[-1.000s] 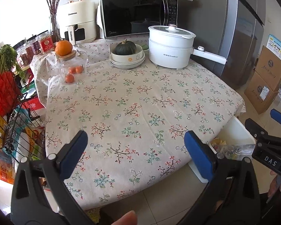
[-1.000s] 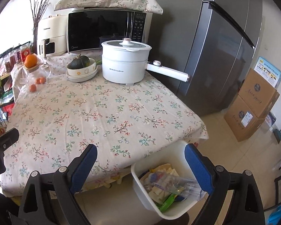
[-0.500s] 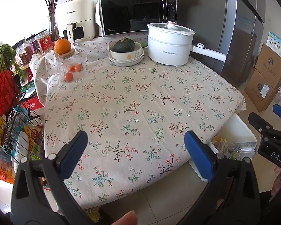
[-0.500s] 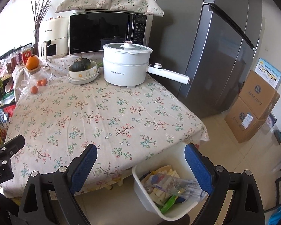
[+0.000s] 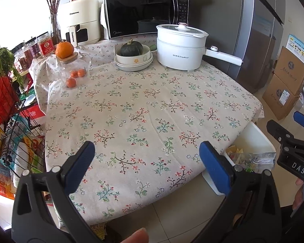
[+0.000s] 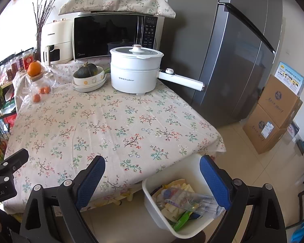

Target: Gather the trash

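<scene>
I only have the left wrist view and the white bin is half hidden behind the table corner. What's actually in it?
Observer: From the right wrist view, the white bin sits on the floor just off the table's near right corner, holding wrappers and a crumpled clear plastic bottle.
Operator: Is either gripper carrying anything?
Observer: No. The right gripper is open and empty above the bin; the left gripper is open too.
Operator: Any trash left on the table's right edge?
Observer: None visible on the floral tablecloth; only the white electric pot, the bowl with a squash and the glass jar of oranges stand at the back.
</scene>
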Action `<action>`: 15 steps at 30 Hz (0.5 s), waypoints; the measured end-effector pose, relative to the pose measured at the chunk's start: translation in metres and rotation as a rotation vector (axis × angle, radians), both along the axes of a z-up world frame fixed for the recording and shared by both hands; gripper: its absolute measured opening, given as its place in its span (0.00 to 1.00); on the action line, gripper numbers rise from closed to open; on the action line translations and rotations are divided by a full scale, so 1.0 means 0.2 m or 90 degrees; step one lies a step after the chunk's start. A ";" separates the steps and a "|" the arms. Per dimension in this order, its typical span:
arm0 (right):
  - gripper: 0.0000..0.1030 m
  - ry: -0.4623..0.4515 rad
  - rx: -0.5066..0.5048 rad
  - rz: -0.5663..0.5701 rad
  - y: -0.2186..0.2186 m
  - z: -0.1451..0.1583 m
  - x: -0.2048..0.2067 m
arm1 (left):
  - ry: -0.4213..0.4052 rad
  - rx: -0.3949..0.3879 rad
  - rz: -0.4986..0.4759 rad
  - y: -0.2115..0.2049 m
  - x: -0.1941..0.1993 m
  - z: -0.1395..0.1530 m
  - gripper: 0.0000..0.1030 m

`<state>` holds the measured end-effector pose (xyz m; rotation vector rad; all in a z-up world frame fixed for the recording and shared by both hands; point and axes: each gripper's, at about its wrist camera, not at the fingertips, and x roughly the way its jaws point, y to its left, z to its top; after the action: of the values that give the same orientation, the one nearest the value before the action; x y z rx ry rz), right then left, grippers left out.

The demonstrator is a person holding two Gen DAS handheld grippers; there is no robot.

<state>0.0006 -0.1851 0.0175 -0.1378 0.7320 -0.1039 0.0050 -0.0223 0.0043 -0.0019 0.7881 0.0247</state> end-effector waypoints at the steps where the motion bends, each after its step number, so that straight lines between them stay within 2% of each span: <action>1: 0.93 0.001 0.000 0.000 0.00 0.00 0.00 | -0.001 0.000 0.000 0.00 0.00 0.00 0.99; 15: 0.93 0.001 0.000 -0.002 -0.01 -0.01 0.00 | -0.003 0.004 0.001 0.00 0.00 0.00 0.99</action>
<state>-0.0001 -0.1874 0.0159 -0.1367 0.7332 -0.1064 0.0046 -0.0232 0.0044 0.0028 0.7829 0.0280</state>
